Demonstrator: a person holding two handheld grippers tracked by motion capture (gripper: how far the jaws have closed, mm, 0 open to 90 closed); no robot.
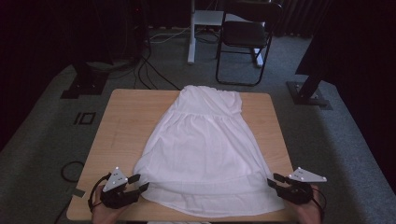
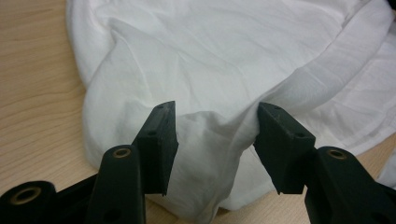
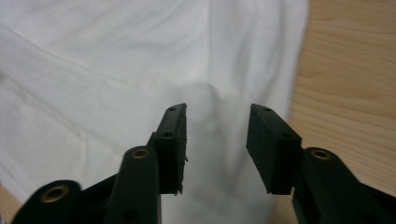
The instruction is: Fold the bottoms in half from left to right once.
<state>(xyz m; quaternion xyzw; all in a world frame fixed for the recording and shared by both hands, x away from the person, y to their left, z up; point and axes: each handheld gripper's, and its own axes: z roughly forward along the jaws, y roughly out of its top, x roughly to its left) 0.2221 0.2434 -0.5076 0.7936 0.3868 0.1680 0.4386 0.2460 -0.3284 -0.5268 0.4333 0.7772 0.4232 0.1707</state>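
Note:
A white dress (image 1: 201,144) lies spread flat on the wooden table (image 1: 121,112), its hem toward the near edge. My left gripper (image 1: 141,182) is at the hem's left corner. In the left gripper view its jaws (image 2: 215,126) stand apart around a raised fold of the dress (image 2: 210,60); the right pad touches the fold and the left pad stays clear. My right gripper (image 1: 272,180) sits at the hem's right corner. In the right gripper view it (image 3: 217,126) stands open over the dress edge (image 3: 116,70), with cloth below the gap and nothing pinched.
A black folding chair (image 1: 245,37) and a white post (image 1: 191,32) stand on the carpet beyond the table. Cables (image 1: 149,70) trail on the floor at the far left. Black stand bases (image 1: 308,93) flank the table. Bare wood (image 3: 350,70) borders the dress on both sides.

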